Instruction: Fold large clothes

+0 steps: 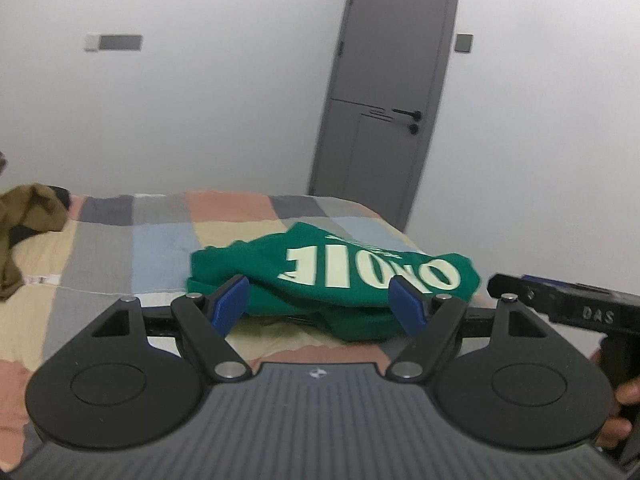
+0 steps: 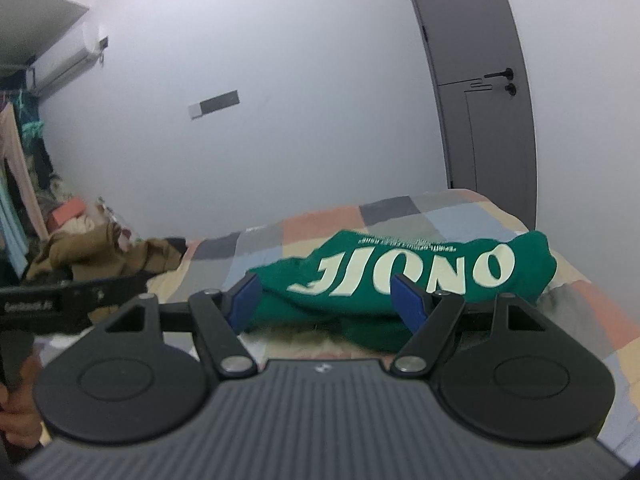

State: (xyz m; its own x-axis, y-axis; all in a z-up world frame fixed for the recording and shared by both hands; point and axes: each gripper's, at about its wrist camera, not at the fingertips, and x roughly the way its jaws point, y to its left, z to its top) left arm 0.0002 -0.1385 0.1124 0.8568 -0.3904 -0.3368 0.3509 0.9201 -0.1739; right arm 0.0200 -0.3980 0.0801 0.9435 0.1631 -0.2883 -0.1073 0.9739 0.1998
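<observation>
A green garment with large cream letters [image 1: 340,276] lies folded in a thick bundle on the checked bed cover [image 1: 160,240]; it also shows in the right wrist view [image 2: 400,276]. My left gripper [image 1: 320,304] is open, its blue pads wide apart just in front of the bundle's near edge, holding nothing. My right gripper [image 2: 324,300] is open too, level with the bundle's near edge and empty. The right gripper's body [image 1: 576,308] shows at the right of the left wrist view. The left gripper's body [image 2: 60,300] shows at the left of the right wrist view.
A brown garment [image 1: 28,216] lies heaped at the bed's far left, also in the right wrist view [image 2: 104,252]. A grey door [image 1: 388,92] stands behind the bed's right corner. Hanging clothes [image 2: 16,184] and an air conditioner [image 2: 64,60] are at far left.
</observation>
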